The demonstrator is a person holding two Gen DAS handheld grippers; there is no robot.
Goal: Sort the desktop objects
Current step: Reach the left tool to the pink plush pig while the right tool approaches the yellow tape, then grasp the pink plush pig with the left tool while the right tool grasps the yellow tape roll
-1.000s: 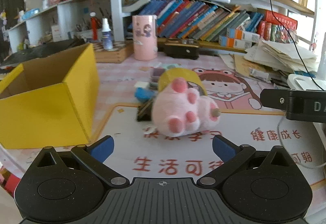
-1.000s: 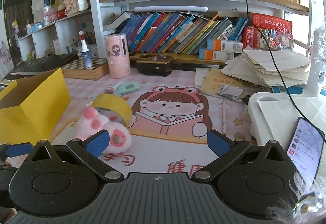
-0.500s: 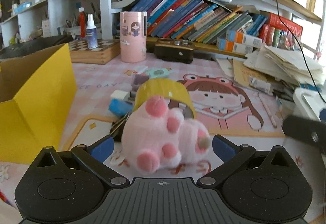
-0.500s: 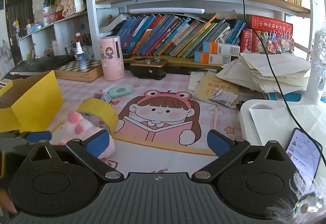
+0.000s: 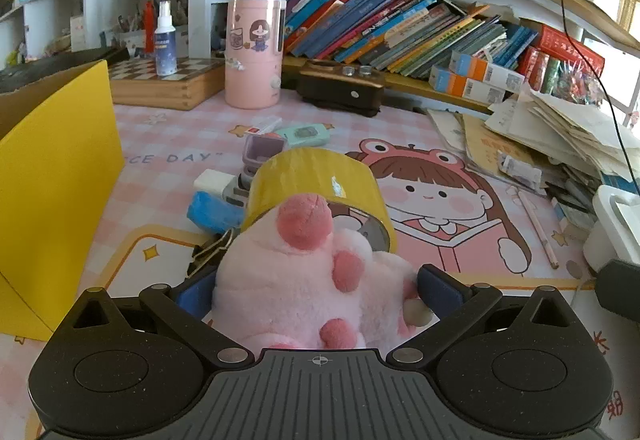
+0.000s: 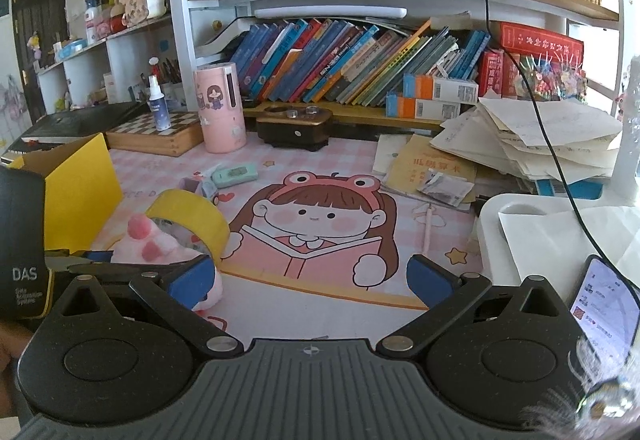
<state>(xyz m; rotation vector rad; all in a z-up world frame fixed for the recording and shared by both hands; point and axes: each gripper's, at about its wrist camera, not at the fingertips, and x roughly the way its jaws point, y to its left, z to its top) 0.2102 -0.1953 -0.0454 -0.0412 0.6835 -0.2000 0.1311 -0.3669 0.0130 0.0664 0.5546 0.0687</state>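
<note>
A pink plush paw (image 5: 308, 280) lies on the desk mat between the blue pads of my left gripper (image 5: 316, 290); the pads sit at its two sides, still wide apart. It also shows in the right wrist view (image 6: 152, 246). A yellow tape roll (image 5: 320, 180) leans right behind it, also seen from the right wrist (image 6: 190, 216). A blue eraser (image 5: 212, 212), a binder clip (image 5: 210, 252), a mint case (image 5: 304, 134) and a purple box (image 5: 262, 150) lie nearby. My right gripper (image 6: 308, 276) is open and empty over the mat.
An open yellow cardboard box (image 5: 52, 176) stands at the left. A pink canister (image 5: 254, 52), a chessboard box (image 5: 168, 82) and a dark box (image 5: 340, 90) stand at the back. Paper stacks (image 6: 532, 144) and a phone (image 6: 604, 306) lie at the right.
My left gripper has moved forward until the plush paw sits between its pads. My right gripper has drifted slightly right and back, staying open.
</note>
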